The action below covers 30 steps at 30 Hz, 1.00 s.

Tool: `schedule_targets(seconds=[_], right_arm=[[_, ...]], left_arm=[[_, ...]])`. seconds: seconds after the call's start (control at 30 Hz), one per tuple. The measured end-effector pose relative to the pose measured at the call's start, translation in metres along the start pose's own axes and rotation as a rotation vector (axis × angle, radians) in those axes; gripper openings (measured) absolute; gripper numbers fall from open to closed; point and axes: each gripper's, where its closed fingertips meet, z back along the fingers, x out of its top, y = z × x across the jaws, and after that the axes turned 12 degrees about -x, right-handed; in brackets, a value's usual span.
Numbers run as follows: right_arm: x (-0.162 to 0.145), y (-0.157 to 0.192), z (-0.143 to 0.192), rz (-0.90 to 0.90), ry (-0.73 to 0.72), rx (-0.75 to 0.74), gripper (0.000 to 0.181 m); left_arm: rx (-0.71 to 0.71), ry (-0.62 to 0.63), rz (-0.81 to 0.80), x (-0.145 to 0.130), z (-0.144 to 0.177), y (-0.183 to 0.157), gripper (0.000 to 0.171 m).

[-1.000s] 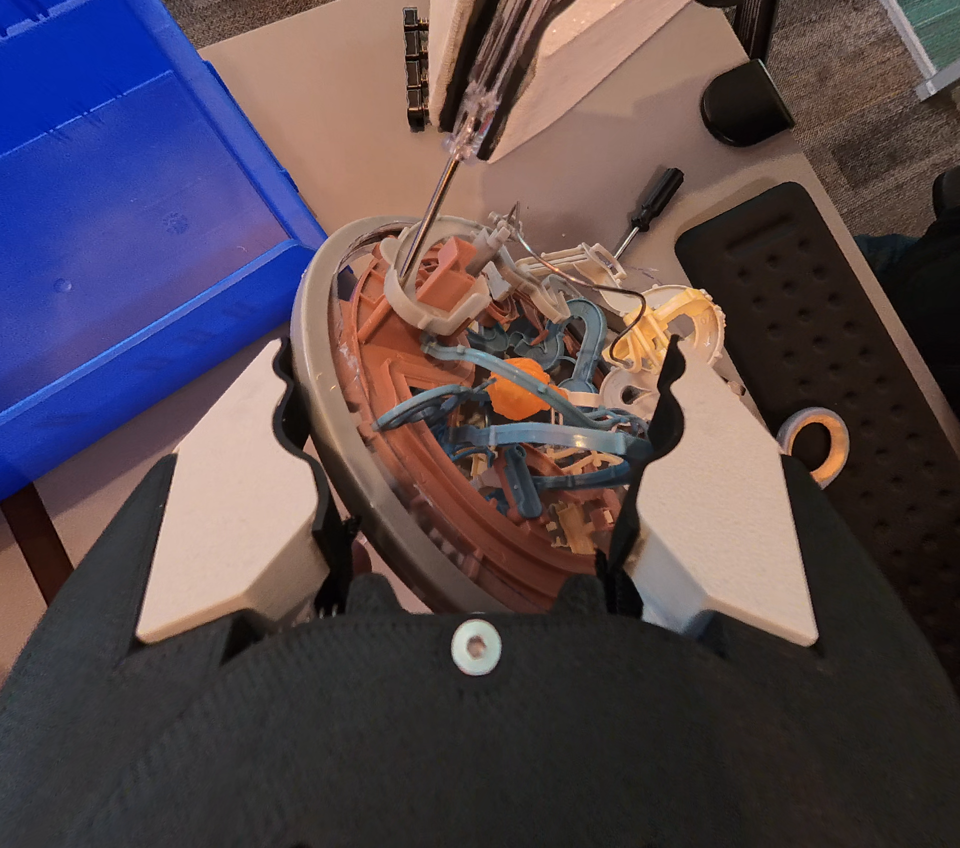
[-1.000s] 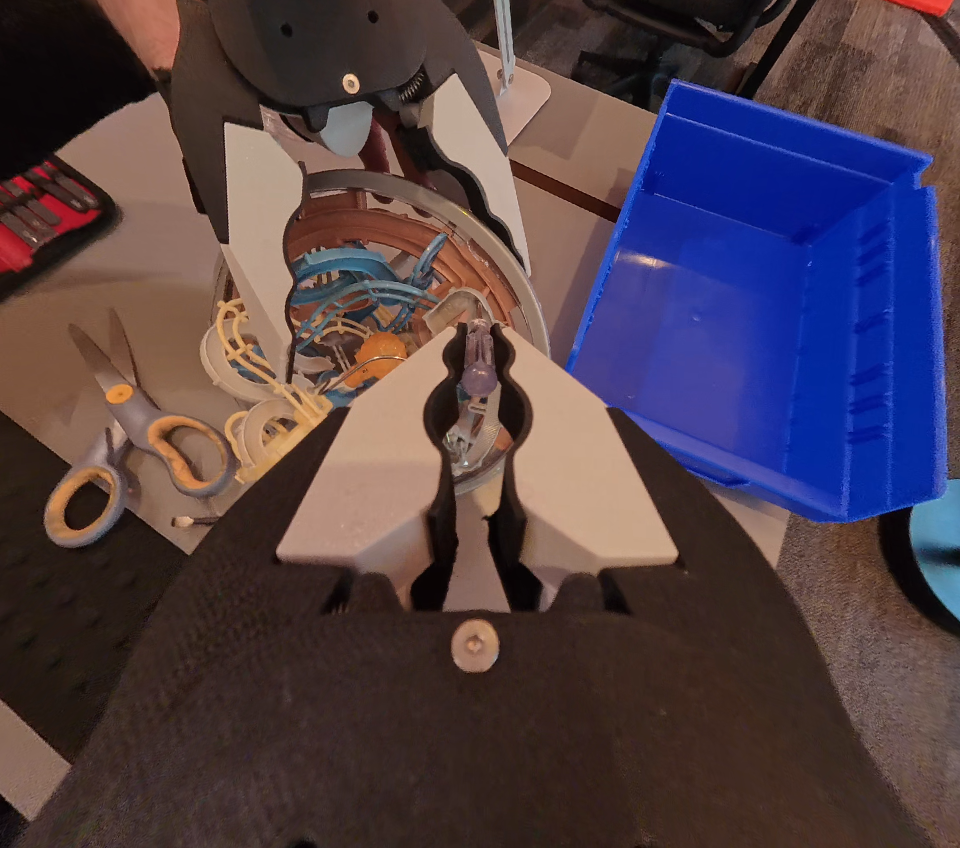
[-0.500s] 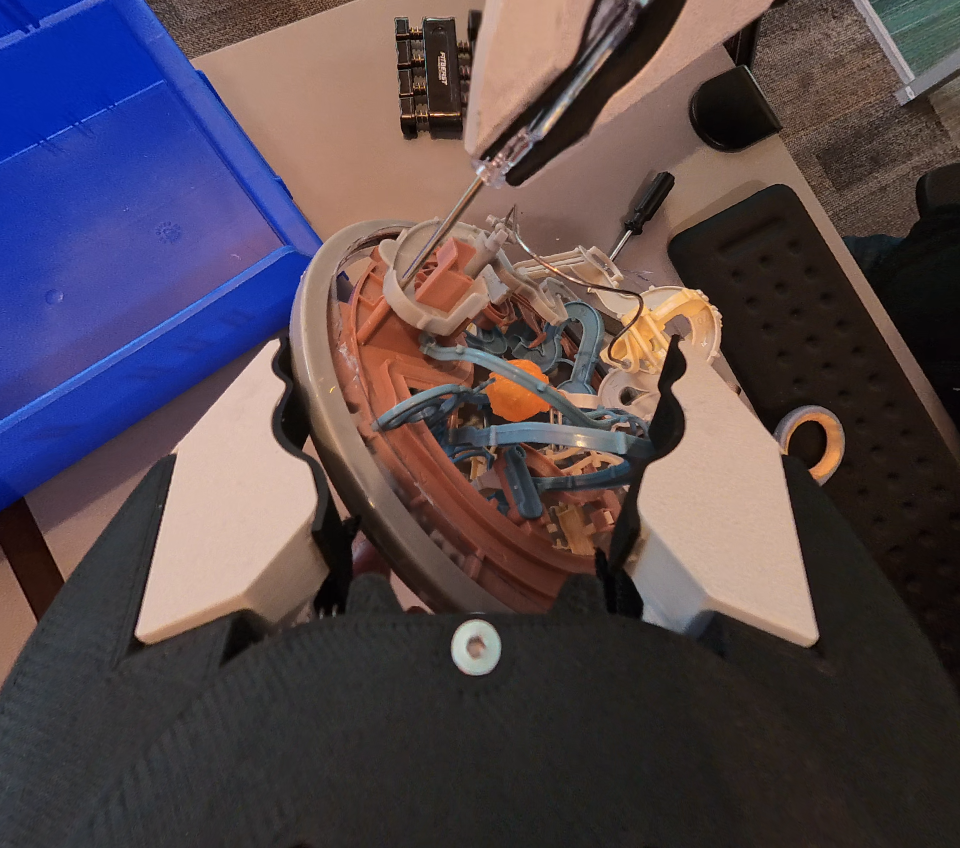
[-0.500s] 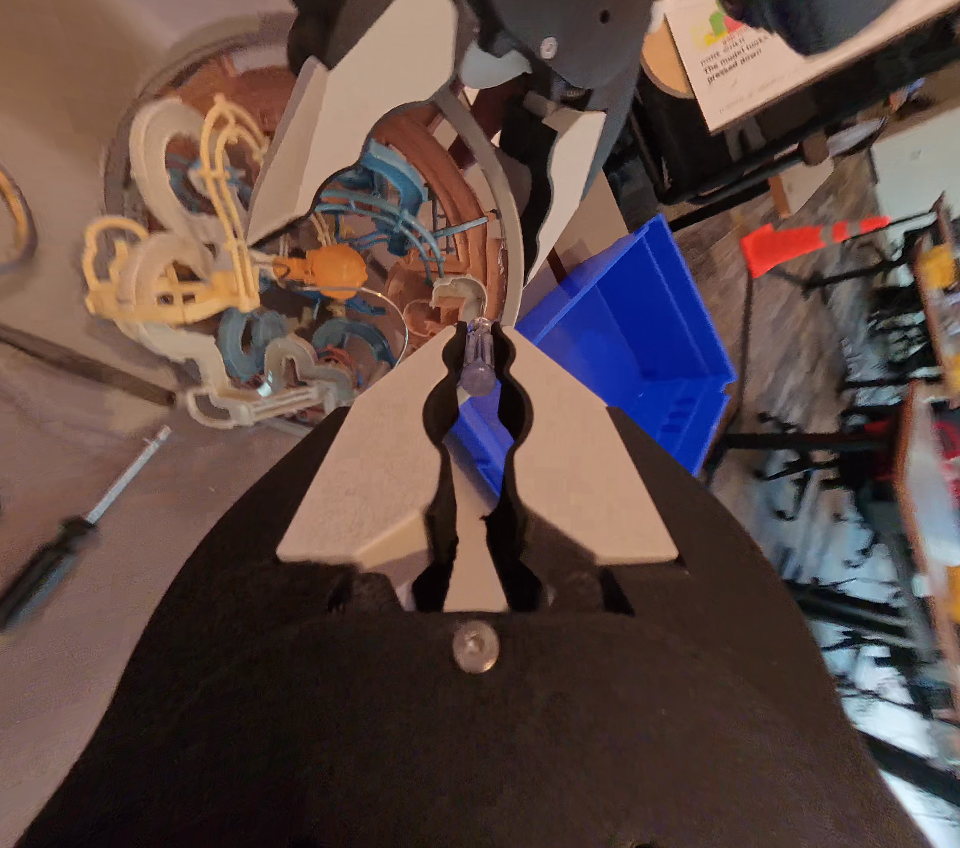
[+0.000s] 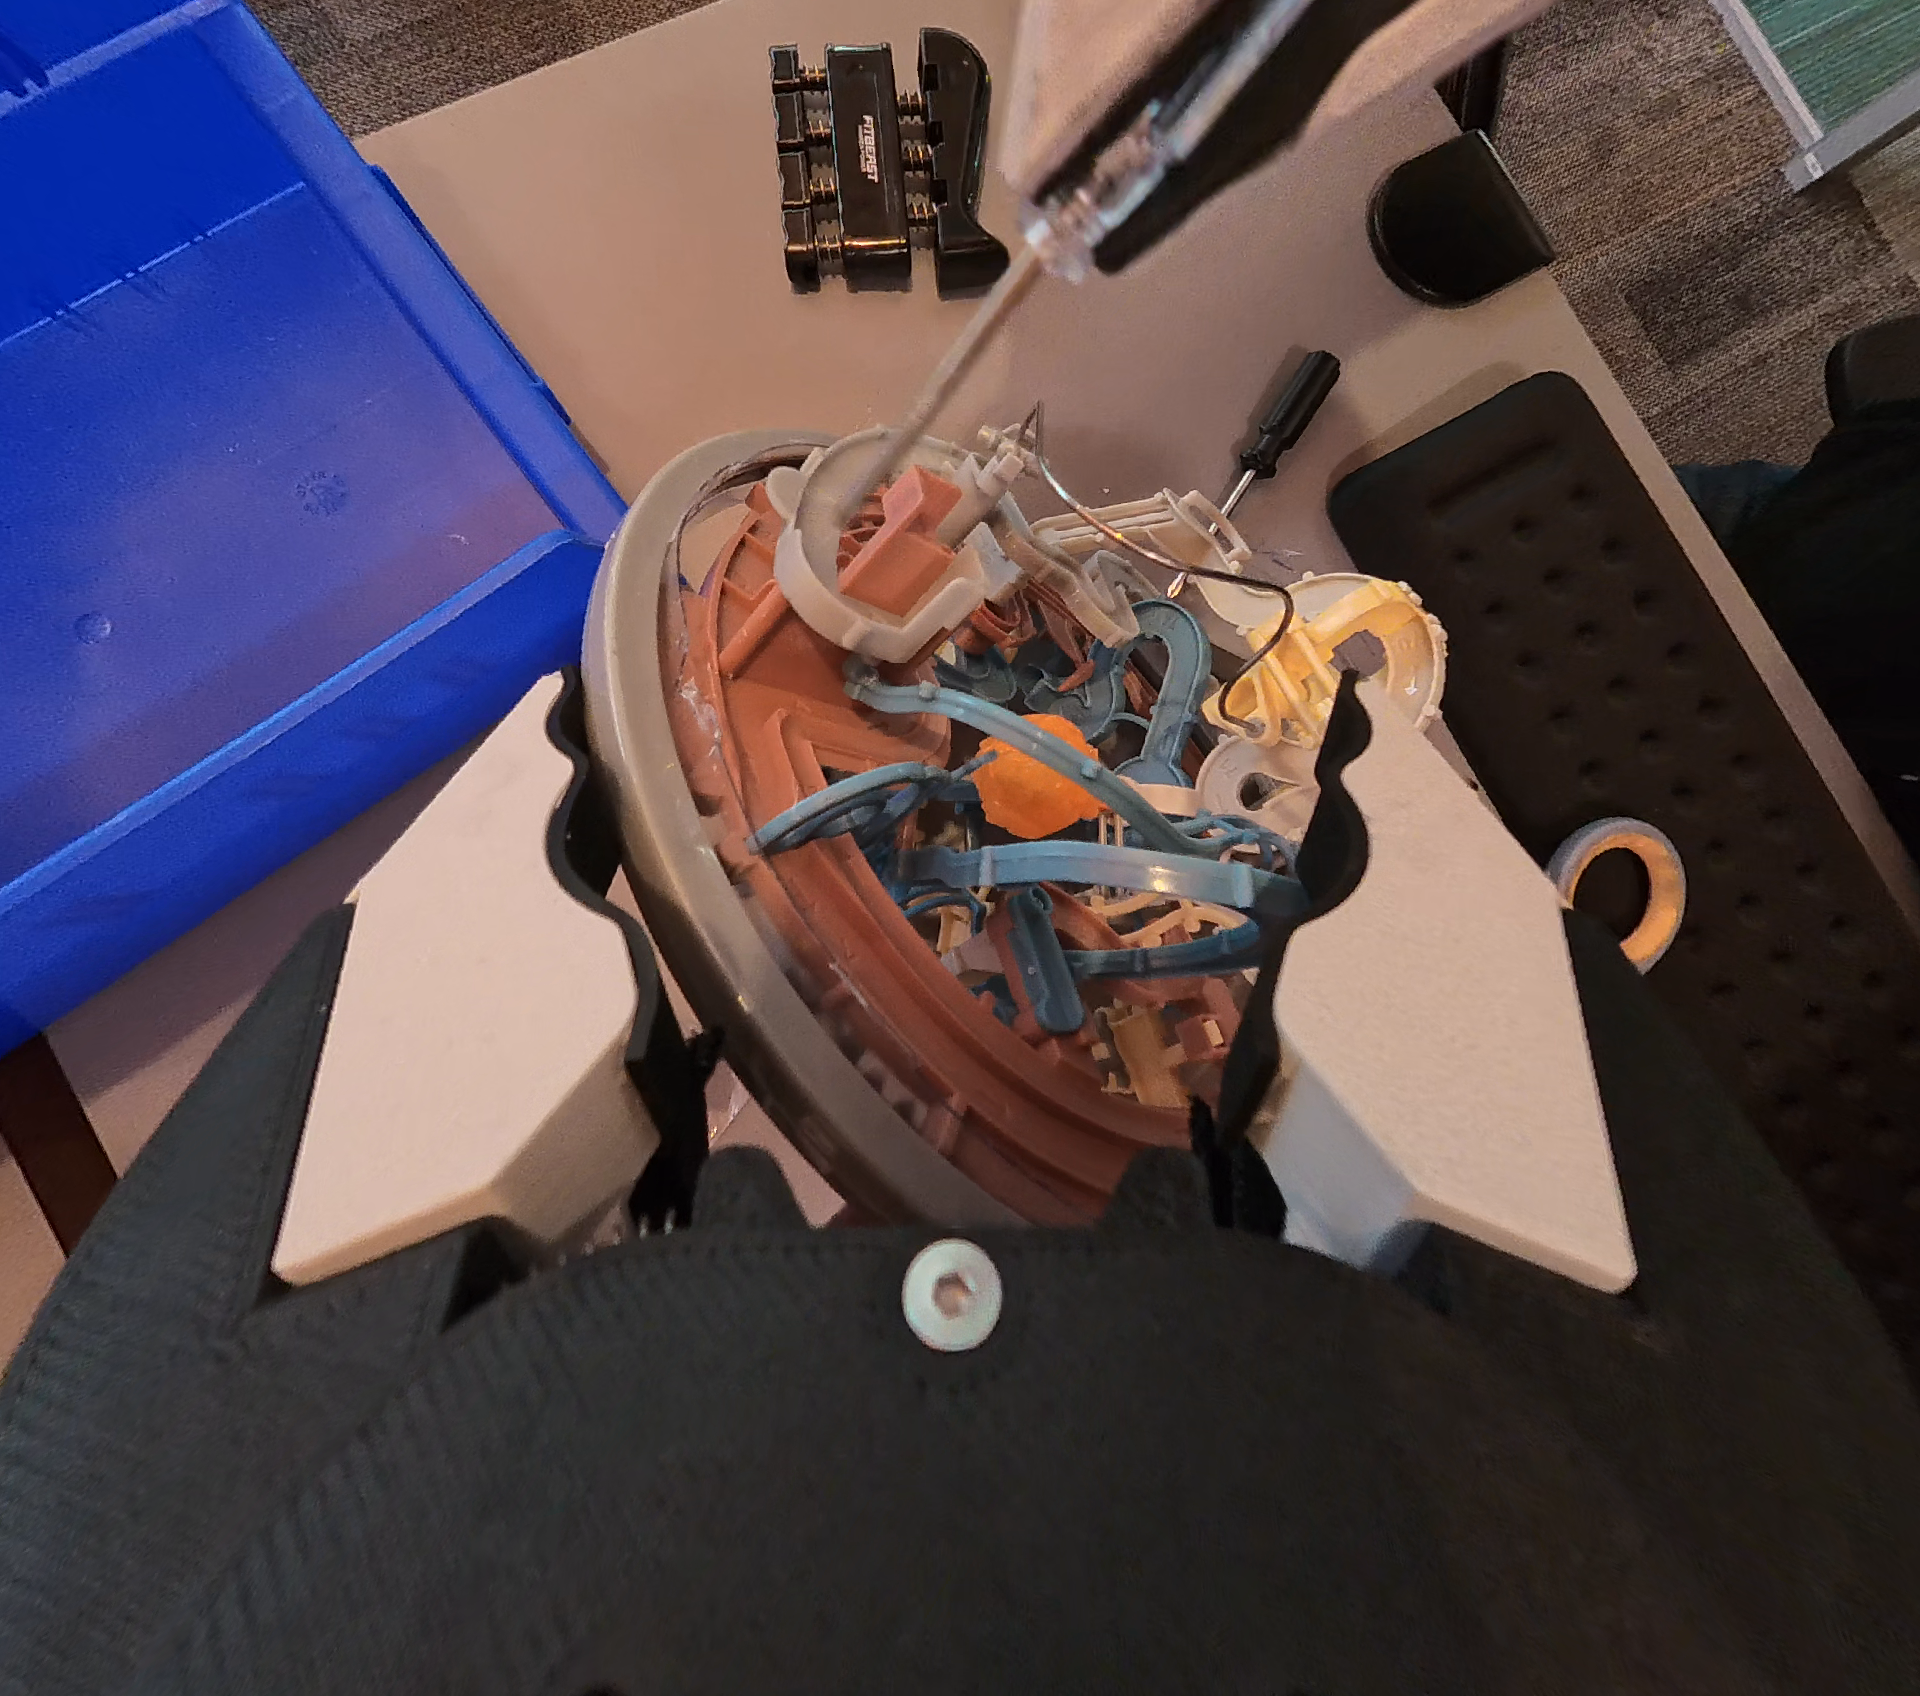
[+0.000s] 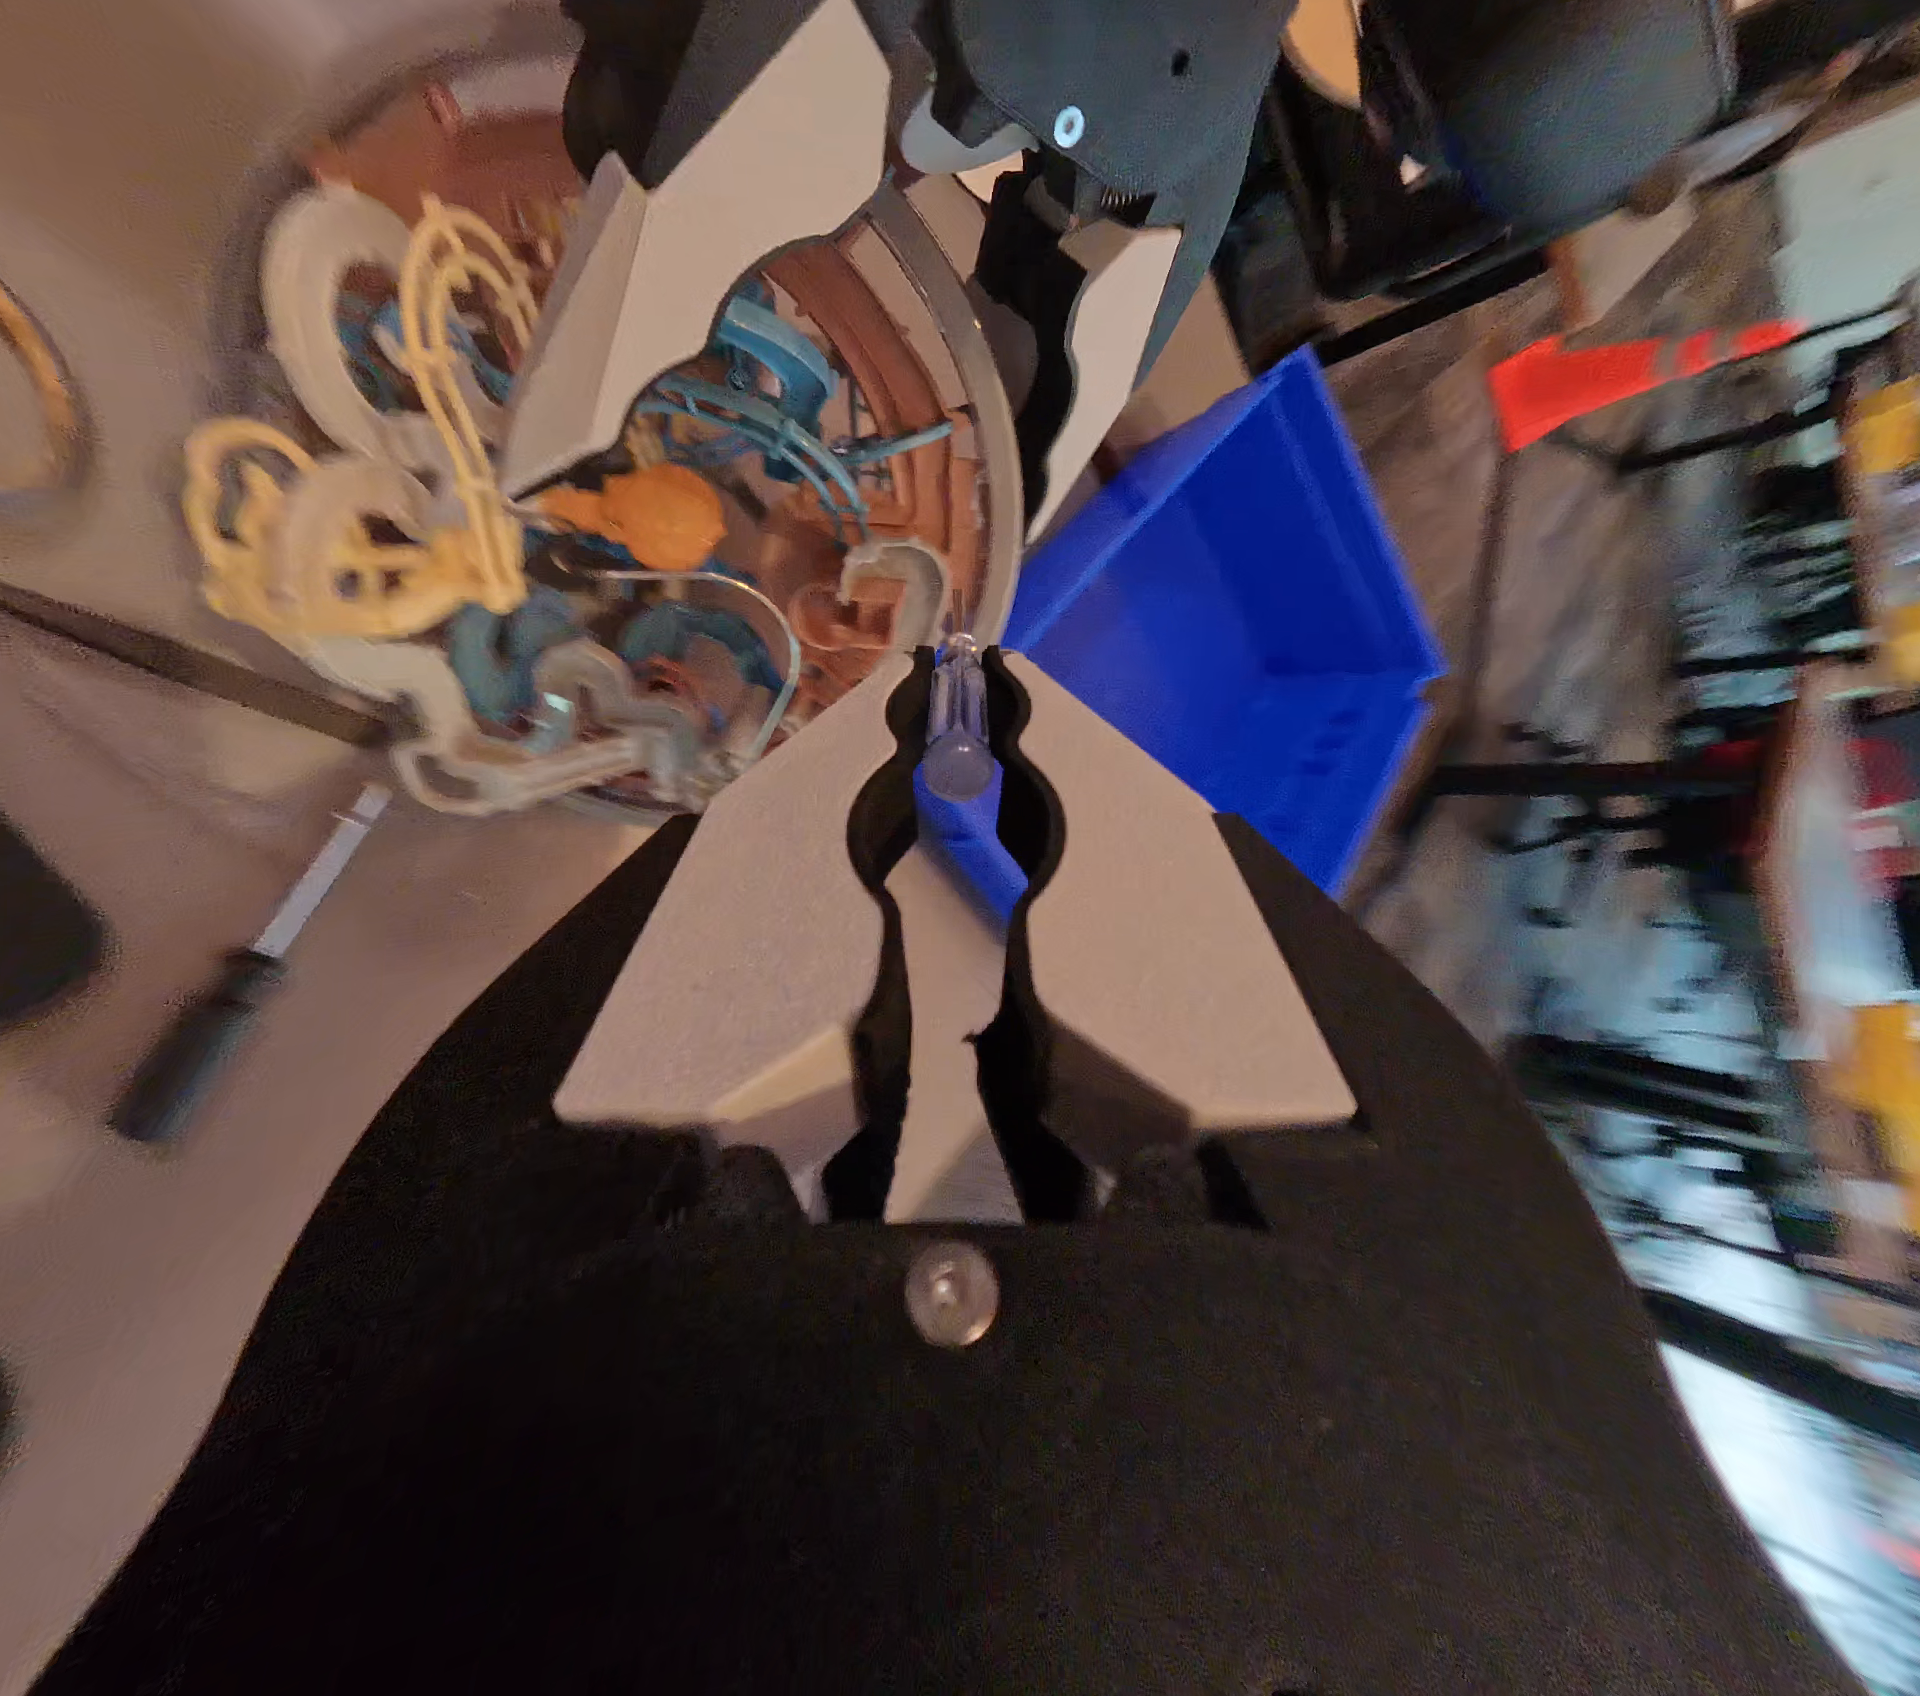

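Observation:
My left gripper (image 5: 956,701) is shut on a round grey-rimmed plastic maze toy (image 5: 727,950) with brown, blue, cream and orange tracks inside, held tilted above the table. My right gripper (image 6: 958,657) is shut on a clear-handled screwdriver (image 6: 954,711). In the left wrist view the screwdriver (image 5: 1164,129) comes down from the upper right, and its thin shaft (image 5: 935,389) reaches into a grey curved piece (image 5: 821,545) at the toy's top edge. In the right wrist view the toy (image 6: 665,503) sits just ahead of the tip, held by the left gripper's fingers (image 6: 727,212).
A blue bin (image 5: 208,399) stands left of the toy and also shows in the right wrist view (image 6: 1226,607). A black hand-grip exerciser (image 5: 883,160), a small black screwdriver (image 5: 1278,420), a black perforated mat (image 5: 1621,711) and a scissor handle (image 5: 1621,877) lie on the beige table (image 5: 644,212). About 7 cm separates my left fingertips from my right. My left gripper is the nearer one to the scissor handle (image 5: 1621,877): about 20 cm, against 30 cm.
The right gripper has swung and rolled with the screwdriver, moving up and to the right in the left wrist view and uncovering the black exerciser. The shaft stays at the toy's top. The left gripper holds still.

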Motion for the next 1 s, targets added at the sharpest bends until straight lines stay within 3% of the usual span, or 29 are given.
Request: schedule_targets(seconds=[0.1, 0.3, 1.0], right_arm=[[-0.004, 0.010, -0.003, -0.292, -0.020, 0.052, 0.008], [-0.014, 0.006, -0.009, -0.609, -0.062, 0.034, 0.007], [-0.017, 0.002, -0.007, -0.696, -0.036, 0.042, 0.008]], left_arm=[[0.008, -0.002, -0.001, 0.000, 0.000, -0.001, 0.132], [0.012, -0.006, 0.014, 0.002, -0.002, -0.001, 0.133], [0.010, -0.023, 0.010, 0.005, -0.004, -0.002, 0.133]])
